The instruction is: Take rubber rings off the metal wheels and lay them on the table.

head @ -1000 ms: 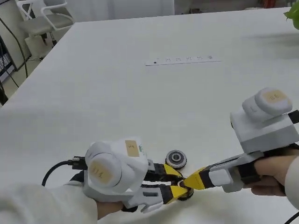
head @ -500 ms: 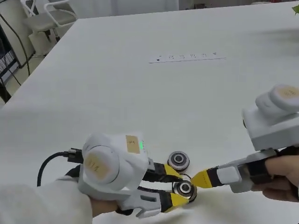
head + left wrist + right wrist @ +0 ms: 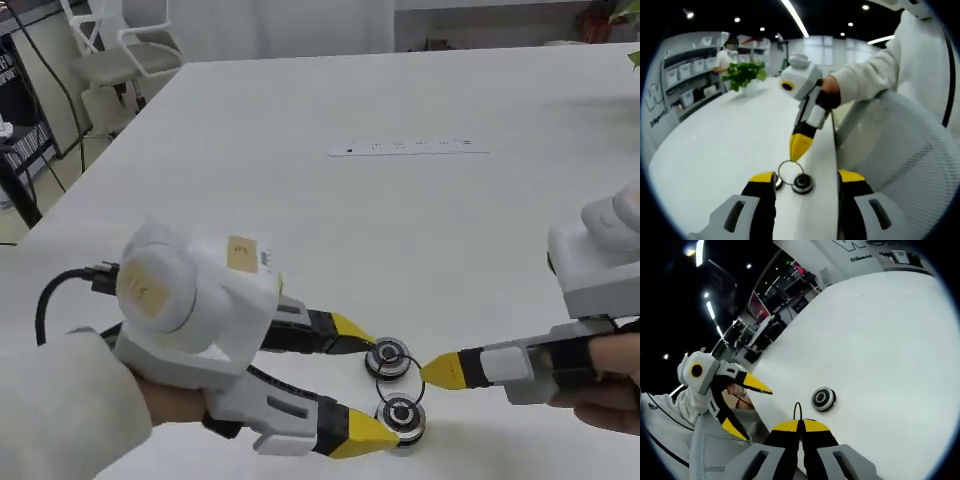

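My head camera looks forward and down from close above the near side of the white table top, whose far edge lies toward twelve o'clock. The left gripper view sits low behind the yellow-tipped left gripper and faces the yellow-tipped right gripper, very near at twelve o'clock. The right gripper view, rolled, looks back the opposite way, with the left gripper at nine o'clock. All three share the thin black rubber ring between the tips, beside the small round silver metal wheels.
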`<action>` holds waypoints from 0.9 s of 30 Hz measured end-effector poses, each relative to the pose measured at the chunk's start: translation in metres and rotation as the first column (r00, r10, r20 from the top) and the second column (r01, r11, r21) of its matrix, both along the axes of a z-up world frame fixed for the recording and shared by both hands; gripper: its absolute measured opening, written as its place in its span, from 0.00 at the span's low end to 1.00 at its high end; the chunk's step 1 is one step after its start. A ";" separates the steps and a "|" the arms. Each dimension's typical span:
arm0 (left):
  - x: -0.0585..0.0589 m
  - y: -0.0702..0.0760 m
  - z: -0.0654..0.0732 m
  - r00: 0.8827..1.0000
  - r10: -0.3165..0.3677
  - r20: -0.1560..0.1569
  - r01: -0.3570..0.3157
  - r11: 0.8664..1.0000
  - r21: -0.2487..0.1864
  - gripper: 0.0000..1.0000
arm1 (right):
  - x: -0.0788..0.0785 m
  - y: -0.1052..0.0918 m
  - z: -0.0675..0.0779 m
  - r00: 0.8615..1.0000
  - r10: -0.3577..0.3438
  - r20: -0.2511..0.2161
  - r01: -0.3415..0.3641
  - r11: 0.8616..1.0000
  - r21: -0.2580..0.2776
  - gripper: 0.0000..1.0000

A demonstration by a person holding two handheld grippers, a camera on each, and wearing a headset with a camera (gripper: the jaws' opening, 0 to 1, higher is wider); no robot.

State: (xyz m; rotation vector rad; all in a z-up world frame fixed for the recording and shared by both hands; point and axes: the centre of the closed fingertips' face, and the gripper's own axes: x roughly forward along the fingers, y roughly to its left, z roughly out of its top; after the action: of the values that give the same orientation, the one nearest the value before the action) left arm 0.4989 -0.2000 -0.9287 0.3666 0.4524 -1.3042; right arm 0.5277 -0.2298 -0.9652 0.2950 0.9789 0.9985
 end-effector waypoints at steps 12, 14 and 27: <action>-0.009 0.061 0.023 0.988 0.148 0.052 -0.150 0.988 0.031 0.62 | 0.009 0.002 0.020 0.999 -0.033 0.042 0.031 0.997 0.067 0.00; -0.012 0.068 0.024 0.985 0.166 0.049 -0.167 0.985 0.029 0.63 | 0.010 0.004 0.023 0.998 -0.030 0.052 0.026 0.997 0.078 0.00; -0.020 0.076 0.009 0.957 0.289 0.013 -0.289 0.957 -0.017 0.67 | 0.004 0.019 0.035 0.996 -0.012 0.086 0.002 0.993 0.114 0.00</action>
State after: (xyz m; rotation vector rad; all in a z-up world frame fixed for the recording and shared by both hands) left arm 0.4793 -0.1235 -0.9200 0.2853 0.4640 -1.0191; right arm 0.5321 -0.2110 -0.9301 0.3468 0.8439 1.0543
